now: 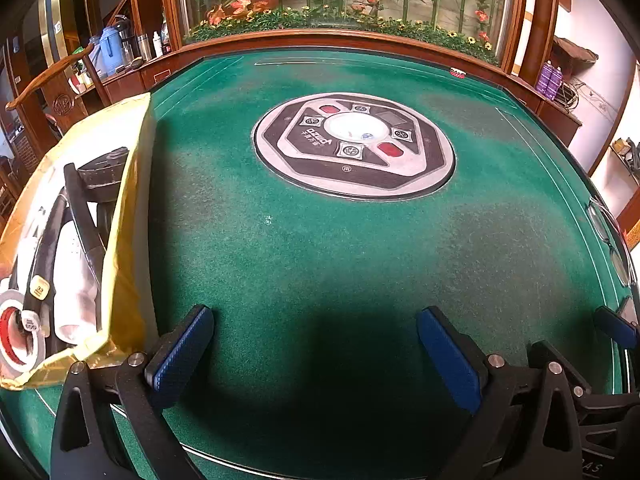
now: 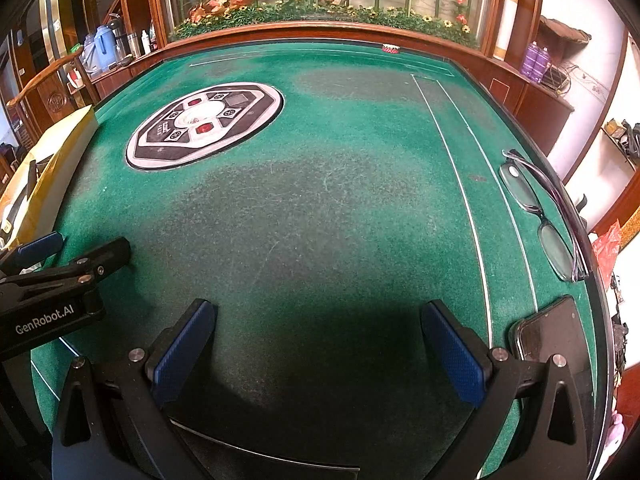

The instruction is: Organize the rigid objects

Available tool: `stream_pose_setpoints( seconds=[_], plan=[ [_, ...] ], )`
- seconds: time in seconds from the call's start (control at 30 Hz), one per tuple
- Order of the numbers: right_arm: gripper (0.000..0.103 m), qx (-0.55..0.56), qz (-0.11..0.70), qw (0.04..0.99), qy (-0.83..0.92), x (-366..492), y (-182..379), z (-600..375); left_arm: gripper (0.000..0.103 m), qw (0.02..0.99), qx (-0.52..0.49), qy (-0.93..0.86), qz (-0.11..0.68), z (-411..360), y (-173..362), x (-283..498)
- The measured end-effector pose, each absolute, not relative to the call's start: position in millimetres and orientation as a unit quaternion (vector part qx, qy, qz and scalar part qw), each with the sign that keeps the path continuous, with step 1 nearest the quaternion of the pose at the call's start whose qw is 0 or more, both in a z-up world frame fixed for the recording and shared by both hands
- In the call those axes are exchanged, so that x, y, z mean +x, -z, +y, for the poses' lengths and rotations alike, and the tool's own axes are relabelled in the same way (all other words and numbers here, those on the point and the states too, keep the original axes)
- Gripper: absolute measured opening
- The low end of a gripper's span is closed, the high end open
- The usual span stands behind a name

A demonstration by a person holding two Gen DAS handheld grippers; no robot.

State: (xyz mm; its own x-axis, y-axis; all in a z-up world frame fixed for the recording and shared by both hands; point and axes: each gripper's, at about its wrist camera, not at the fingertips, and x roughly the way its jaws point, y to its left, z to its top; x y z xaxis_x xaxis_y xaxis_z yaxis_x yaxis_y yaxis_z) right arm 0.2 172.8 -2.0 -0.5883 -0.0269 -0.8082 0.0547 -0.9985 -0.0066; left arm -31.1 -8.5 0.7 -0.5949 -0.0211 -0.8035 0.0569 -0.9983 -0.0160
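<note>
Both sets of tongs, left (image 1: 316,354) and right (image 2: 318,350), gape wide and empty over the green felt worktop (image 2: 320,208); dark-framed glasses (image 2: 540,216) and black phone (image 2: 552,332) lie rightward, yellow box (image 1: 124,240) leftward.

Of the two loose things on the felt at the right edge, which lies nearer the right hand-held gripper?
The phone: it lies just beside the hand-held gripper's right finger, while the glasses lie farther up the edge.

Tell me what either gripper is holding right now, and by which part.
Nothing is held. The left gripper and right gripper both stand open over bare green felt. The glasses and phone lie untouched.
</note>
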Motion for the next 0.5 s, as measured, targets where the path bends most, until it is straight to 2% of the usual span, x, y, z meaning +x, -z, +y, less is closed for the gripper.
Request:
stream_pose_setpoints(
  seconds=[0.5],
  plan=[
    [0.103, 0.453, 0.016, 0.023, 0.891, 0, 3, 172, 0.102, -0.013, 0.45, 0.893, 0.001, 3, -1, -28]
  ],
)
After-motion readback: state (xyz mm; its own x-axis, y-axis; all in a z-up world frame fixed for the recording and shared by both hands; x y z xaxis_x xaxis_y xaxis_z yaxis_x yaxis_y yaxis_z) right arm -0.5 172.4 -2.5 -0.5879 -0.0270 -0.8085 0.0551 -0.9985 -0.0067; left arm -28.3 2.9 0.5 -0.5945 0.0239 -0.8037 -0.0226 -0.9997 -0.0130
